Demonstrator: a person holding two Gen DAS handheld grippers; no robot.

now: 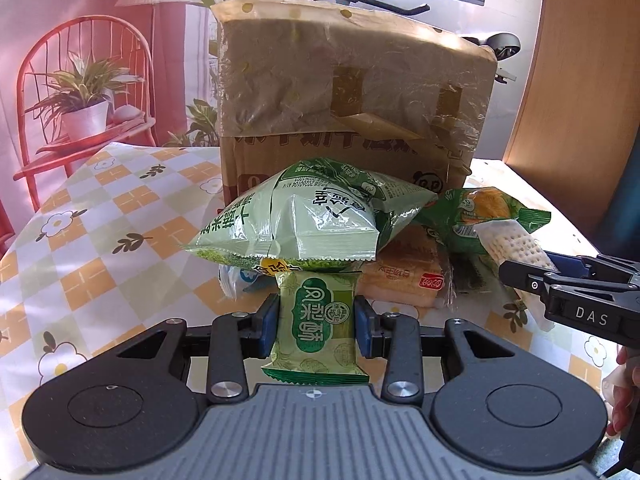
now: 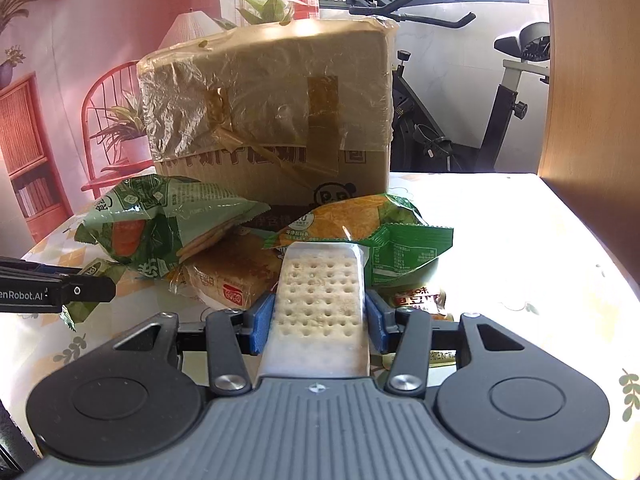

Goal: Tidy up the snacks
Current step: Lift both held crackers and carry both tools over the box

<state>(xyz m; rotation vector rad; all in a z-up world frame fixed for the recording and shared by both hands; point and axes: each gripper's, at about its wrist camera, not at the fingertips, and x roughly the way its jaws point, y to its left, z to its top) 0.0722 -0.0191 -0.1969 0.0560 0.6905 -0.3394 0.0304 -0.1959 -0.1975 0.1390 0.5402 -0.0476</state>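
Two snacks are lifted: left tongs (image 1: 316,326) clamp a green pastry packet (image 1: 316,320), right tongs (image 2: 318,320) clamp a cracker pack (image 2: 318,304); several bags (image 1: 304,220) remain piled before the cardboard box (image 1: 344,92).

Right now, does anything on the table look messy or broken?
Yes. The snack packets lie in a jumbled pile against the cardboard box, stacked crookedly on each other. The box looks battered: wrinkled plastic film covers its top half and brown tape is peeling loose. Nothing looks spilled.
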